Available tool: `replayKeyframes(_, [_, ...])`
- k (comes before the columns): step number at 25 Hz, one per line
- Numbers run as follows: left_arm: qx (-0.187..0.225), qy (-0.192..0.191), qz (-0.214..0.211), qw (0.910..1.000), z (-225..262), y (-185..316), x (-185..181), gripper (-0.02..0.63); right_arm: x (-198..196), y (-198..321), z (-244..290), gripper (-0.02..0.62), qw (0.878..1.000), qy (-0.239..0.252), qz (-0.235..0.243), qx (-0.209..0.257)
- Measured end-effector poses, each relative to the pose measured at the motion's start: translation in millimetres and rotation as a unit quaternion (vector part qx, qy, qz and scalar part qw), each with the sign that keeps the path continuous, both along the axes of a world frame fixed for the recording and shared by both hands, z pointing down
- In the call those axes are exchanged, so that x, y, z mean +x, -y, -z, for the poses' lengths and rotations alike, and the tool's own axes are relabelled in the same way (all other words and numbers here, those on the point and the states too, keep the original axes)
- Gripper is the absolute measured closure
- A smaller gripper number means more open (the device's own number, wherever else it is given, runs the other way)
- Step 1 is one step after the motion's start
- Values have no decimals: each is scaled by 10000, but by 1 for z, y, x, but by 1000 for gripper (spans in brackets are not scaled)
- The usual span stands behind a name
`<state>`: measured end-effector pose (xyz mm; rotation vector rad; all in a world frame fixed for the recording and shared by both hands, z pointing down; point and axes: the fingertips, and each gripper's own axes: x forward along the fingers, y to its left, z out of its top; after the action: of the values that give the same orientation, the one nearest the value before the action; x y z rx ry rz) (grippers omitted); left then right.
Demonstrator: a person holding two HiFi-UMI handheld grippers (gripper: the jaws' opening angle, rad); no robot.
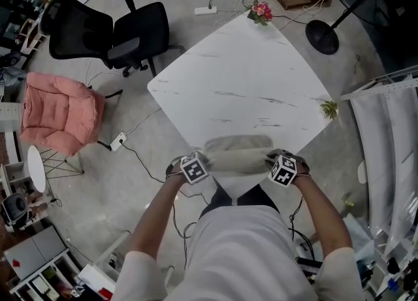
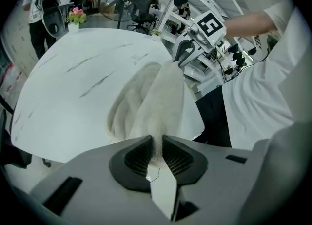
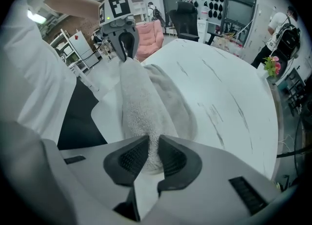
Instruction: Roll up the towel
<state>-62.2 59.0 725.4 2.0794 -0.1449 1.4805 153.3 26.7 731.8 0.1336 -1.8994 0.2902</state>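
Evidently the towel (image 1: 238,156) sits at the near corner of the white table (image 1: 241,78), right in front of the person, with its near edge held up off the surface as a soft ridge. The left gripper (image 2: 157,153) has its jaws narrowed onto one end of that ridge, the ribbed pads pressing pile between them, and the right gripper (image 3: 152,158) pinches the other end the same way. Gripping both ends at once keeps the edge straight and taut across its width, which I judge is meant to let it turn over evenly onto the flat part beyond and begin a tight roll. Both point steeply downward, so the fabric hangs between them rather than bunching. From the head view the marker cubes cover the jaws, so the grip is readable only from the gripper views. How many layers are pinched, and whether any turn of the roll exists yet, cannot be made out; the table's nearest tip is hidden beneath the towel and the person's body.
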Motion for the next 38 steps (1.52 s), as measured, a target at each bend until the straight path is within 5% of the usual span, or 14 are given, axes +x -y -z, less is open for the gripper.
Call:
replayKeyframes(6, [742, 287, 296, 9964, -2, 48, -1, 508, 2, 41, 0, 505, 9998, 131, -104, 148])
replayKeyframes(15, [1862, 732, 1130, 9732, -26, 95, -16, 472, 2, 92, -17, 427, 9973, 58, -394, 623])
replayKeyframes(20, [2083, 941, 1494, 9620, -38, 115, -23, 433, 4, 111, -26, 390, 9946, 60, -674, 792])
replayKeyframes(30, [2024, 1065, 1861, 9555, -41, 121, -28, 445, 1, 119, -31, 390, 9932, 306, -838, 753])
replayKeyframes(38, [2579, 634, 2153, 9398, 28, 105, -30, 465, 11, 112, 51, 449, 9685, 909, -1802, 1462])
